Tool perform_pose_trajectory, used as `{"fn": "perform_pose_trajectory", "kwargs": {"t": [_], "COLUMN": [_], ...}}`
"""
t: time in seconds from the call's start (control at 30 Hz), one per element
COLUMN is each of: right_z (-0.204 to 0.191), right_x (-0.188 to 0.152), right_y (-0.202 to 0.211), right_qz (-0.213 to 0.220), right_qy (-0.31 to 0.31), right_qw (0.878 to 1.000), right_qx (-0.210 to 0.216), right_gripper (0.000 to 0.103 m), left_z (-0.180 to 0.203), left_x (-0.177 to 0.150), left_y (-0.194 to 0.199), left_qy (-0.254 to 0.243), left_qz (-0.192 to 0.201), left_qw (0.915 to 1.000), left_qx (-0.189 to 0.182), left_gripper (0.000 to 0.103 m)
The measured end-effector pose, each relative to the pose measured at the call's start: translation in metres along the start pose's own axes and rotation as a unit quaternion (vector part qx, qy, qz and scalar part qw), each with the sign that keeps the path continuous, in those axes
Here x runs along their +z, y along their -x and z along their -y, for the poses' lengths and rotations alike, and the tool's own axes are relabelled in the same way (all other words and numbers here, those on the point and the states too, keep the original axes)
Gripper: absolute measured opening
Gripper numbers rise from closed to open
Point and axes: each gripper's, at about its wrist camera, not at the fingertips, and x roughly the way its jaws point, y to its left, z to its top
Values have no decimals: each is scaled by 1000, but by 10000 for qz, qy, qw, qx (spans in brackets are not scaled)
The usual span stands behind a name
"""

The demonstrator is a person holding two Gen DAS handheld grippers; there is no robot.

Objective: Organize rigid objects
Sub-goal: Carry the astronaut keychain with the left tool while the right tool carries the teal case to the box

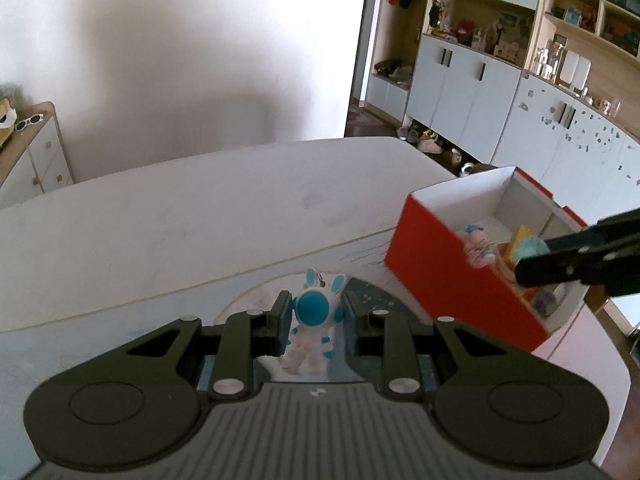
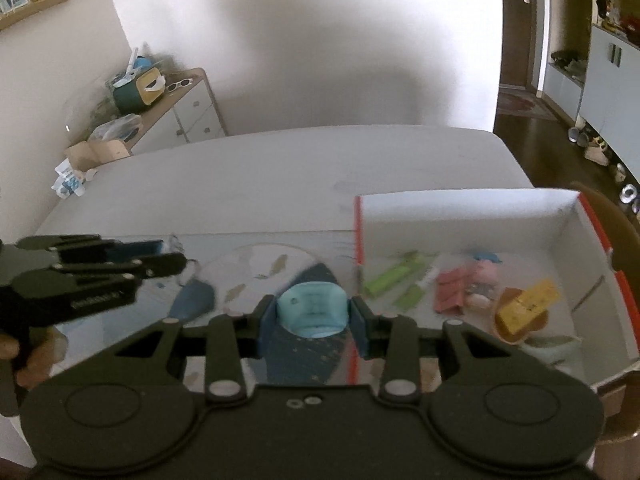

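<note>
Left gripper [image 1: 316, 320] grasps a bunny figure [image 1: 314, 320] left of the red box [image 1: 460, 280]; right gripper [image 2: 312, 314] grasps a teal cup [image 2: 312, 310] beside it.

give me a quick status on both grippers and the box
Left gripper shut on bunny figure. Right gripper shut on light-blue cup. Red box open, part filled. Nothing blocking it.

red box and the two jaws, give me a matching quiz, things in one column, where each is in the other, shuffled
Things:
1. bunny astronaut figure
2. light blue cup
3. yellow block
4. white sunglasses

Places:
A. on the side cabinet
B. in the left gripper jaws
C. inside the red box
D. in the right gripper jaws

Pairs: 1-B, 2-D, 3-C, 4-A
</note>
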Motion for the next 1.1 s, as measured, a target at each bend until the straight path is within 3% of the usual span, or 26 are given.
{"fn": "perform_pose_trajectory", "kwargs": {"t": [0.4, 0.83, 1.1], "right_z": [77, 156, 167], "right_x": [-9, -15, -24], "right_y": [18, 18, -1], "right_qz": [-29, -199, -484], "right_qy": [-84, -141, 236], "right_qw": [9999, 9995, 9984], "right_qx": [68, 181, 153], "right_gripper": [38, 38, 38], "left_z": [79, 176, 208], "left_x": [37, 74, 75], "left_y": [-6, -51, -98], "left_qy": [-44, -384, -551], "left_qz": [-71, -104, -617], "left_qw": [9999, 9990, 9964], "left_qx": [-73, -200, -177], "left_gripper": [27, 27, 27]}}
